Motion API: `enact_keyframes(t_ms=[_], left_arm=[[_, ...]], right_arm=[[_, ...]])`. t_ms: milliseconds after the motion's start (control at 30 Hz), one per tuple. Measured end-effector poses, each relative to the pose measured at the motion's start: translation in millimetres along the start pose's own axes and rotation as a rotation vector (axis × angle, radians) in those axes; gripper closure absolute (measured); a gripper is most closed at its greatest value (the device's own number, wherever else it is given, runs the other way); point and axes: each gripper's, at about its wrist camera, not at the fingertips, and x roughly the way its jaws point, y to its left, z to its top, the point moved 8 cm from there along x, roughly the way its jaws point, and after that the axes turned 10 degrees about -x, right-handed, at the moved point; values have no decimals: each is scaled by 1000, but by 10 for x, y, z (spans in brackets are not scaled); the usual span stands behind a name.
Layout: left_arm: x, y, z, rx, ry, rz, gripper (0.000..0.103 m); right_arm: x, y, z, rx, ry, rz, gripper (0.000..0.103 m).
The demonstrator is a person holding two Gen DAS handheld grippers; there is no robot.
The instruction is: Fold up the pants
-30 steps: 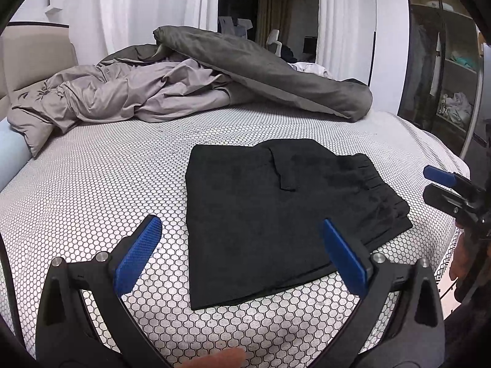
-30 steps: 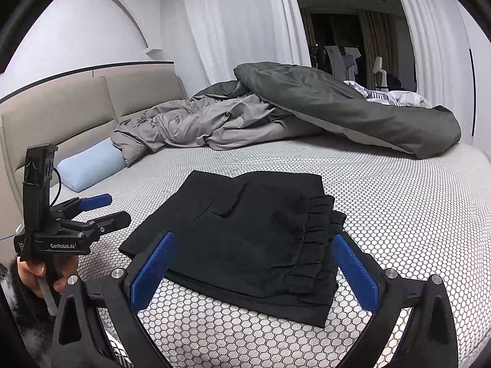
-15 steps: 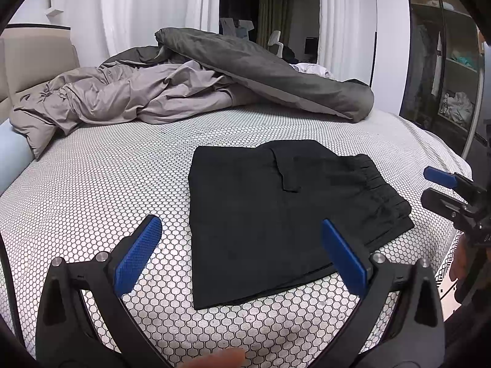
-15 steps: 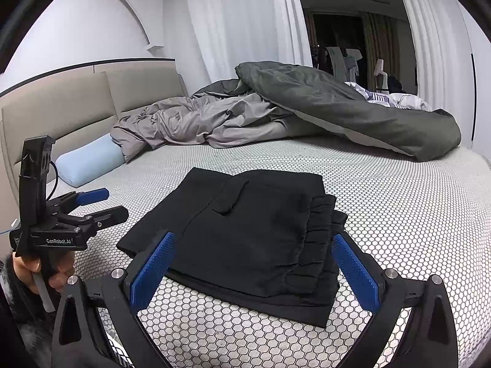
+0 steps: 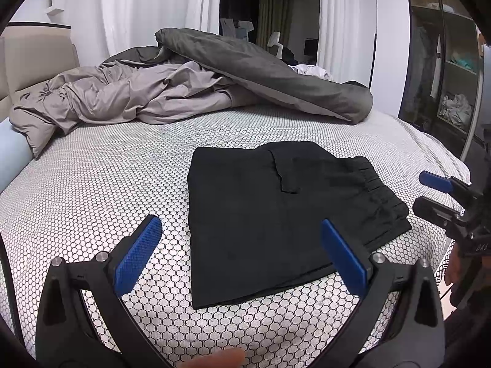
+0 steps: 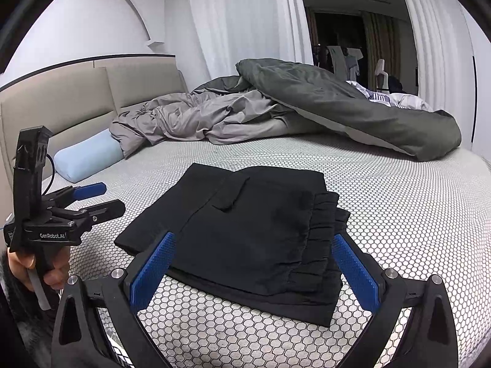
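Black pants lie folded into a flat rectangle on the bed, waistband to the right; they also show in the right wrist view. My left gripper is open and empty, held above the bed at the pants' near left edge; it also shows from the side in the right wrist view. My right gripper is open and empty, just short of the waistband end; it also shows at the right edge of the left wrist view.
The bed has a white honeycomb-pattern cover. A crumpled grey duvet lies across its far side. A light blue pillow rests by the beige headboard. A dark wardrobe stands at the right.
Both grippers have drawn back slightly from the folded pants and stay open. The pants have not moved.
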Motion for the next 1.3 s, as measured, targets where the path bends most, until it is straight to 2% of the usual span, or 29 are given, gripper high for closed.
enact_keyframes(t_ms=[1300], left_arm=[[23, -151, -42, 22, 0, -3, 1]], right_arm=[[11, 133, -10, -50, 10, 4, 0]])
